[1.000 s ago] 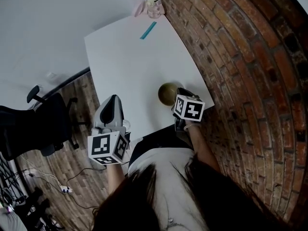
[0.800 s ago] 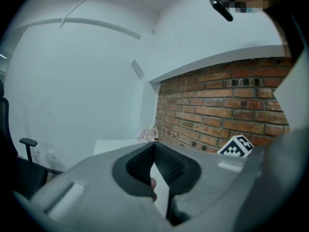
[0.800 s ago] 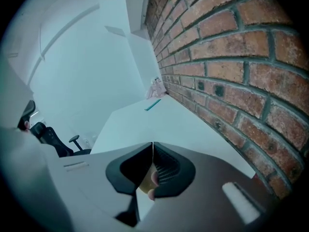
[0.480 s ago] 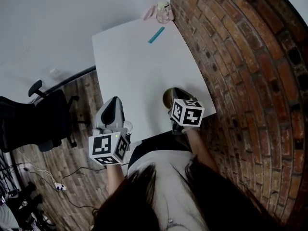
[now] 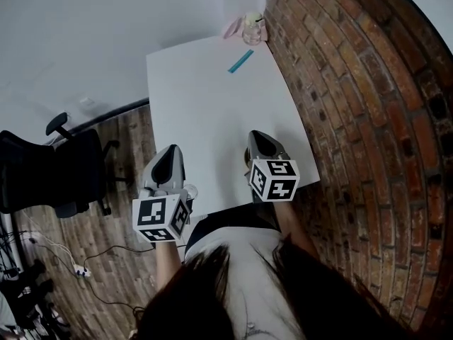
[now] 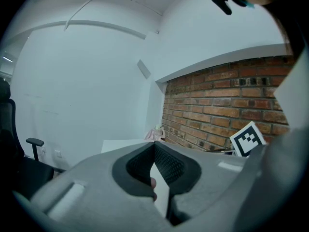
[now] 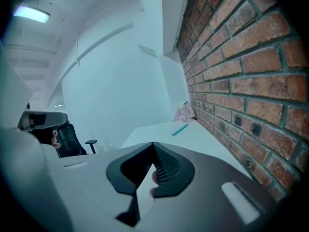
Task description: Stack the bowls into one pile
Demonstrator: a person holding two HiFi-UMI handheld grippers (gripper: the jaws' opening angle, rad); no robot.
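Left tool (image 5: 170, 153) and right tool (image 5: 256, 136) are both held low and close to the person's body, and each one has its jaws pressed together at the tips with nothing between them, as each gripper view shows clearly. The left tool hangs at the near left edge of the desk (image 5: 205, 98), about over the line where the white top meets the wooden floor (image 5: 120, 211). The right tool is over the near right part of the desk, close to the brick wall (image 5: 354, 119). No bowl is visible in any view: the open part of the desk ahead of both tools is bare. The small patch under the right tool is covered by the tool itself, so I cannot tell if a bowl lies there. I judge that the next move depends on exactly this: if a bowl is under that tool, the right one is much nearer, and it must first open its jaws. Farther along the desk lies a teal strip (image 5: 241, 61), its long axis slanting toward the wall. At the far corner stand a pink thing (image 5: 232, 27) and a small cup (image 5: 252, 28).
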